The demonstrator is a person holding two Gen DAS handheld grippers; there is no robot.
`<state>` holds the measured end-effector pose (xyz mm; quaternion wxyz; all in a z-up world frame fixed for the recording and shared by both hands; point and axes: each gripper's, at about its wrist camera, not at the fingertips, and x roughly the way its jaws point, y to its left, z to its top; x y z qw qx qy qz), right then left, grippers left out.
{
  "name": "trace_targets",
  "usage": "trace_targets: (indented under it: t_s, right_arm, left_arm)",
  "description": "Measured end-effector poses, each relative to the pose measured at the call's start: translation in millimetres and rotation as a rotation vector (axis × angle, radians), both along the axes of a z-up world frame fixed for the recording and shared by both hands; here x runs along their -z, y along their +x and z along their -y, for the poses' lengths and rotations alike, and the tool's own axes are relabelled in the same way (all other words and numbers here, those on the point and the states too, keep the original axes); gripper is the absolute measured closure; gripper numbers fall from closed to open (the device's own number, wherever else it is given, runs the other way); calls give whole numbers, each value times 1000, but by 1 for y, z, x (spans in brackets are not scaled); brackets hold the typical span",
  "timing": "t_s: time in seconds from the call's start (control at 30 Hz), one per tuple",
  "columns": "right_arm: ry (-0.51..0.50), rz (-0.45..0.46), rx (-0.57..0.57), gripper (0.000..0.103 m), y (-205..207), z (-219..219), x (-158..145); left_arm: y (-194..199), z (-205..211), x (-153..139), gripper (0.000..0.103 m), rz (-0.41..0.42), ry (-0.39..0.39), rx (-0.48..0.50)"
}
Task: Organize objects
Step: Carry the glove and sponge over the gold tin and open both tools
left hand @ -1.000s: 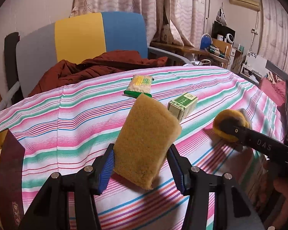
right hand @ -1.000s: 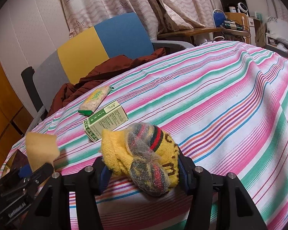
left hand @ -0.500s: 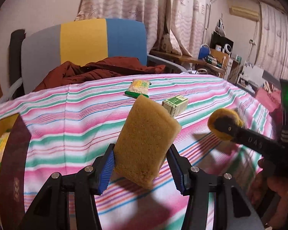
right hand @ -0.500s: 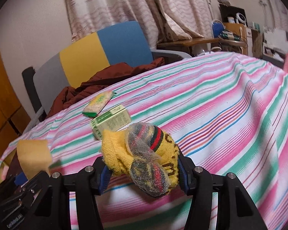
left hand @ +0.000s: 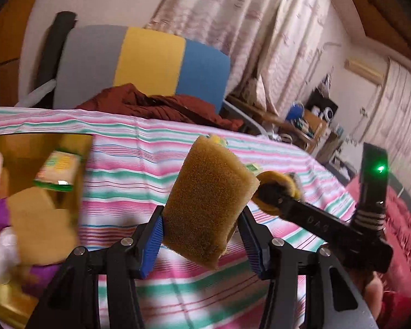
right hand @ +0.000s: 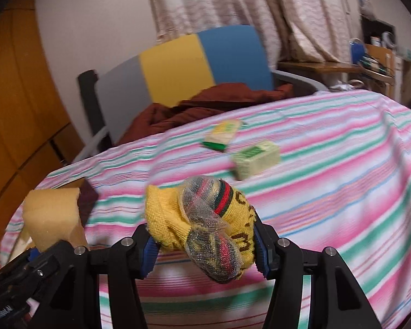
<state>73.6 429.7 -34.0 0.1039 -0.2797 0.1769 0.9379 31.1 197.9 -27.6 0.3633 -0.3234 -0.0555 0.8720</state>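
The left gripper [left hand: 202, 235] is clamping a tan sponge [left hand: 209, 203] at frame centre above the striped tablecloth [left hand: 150, 170], just right of the gold box [left hand: 41, 142] at the left edge, while the right gripper [right hand: 205, 249] is squeezing a yellow netted bundle [right hand: 208, 224] low in its frame, the green carton [right hand: 256, 159] lying beyond, upper right.

two wrist views, close, angled down, sharing striped table [left hand: 139, 164]
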Motion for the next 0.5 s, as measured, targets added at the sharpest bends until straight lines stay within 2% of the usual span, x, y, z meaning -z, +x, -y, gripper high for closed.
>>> trace_targets:
  t_s: [0.23,0.37,0.5]
  right_arm:
    - [-8,-25,-196,45,-36,72,-24]
    - [-23,-32,-316,45,-67,114,-38]
    - [-22,-16,-431,44,-109,163,-50]
  left_arm:
    - [-1,73,-11,49,14,2,-109]
    - [-3,108,-8,49,-7,-57,-159]
    - [-11,133,0,49,7,-106,-171]
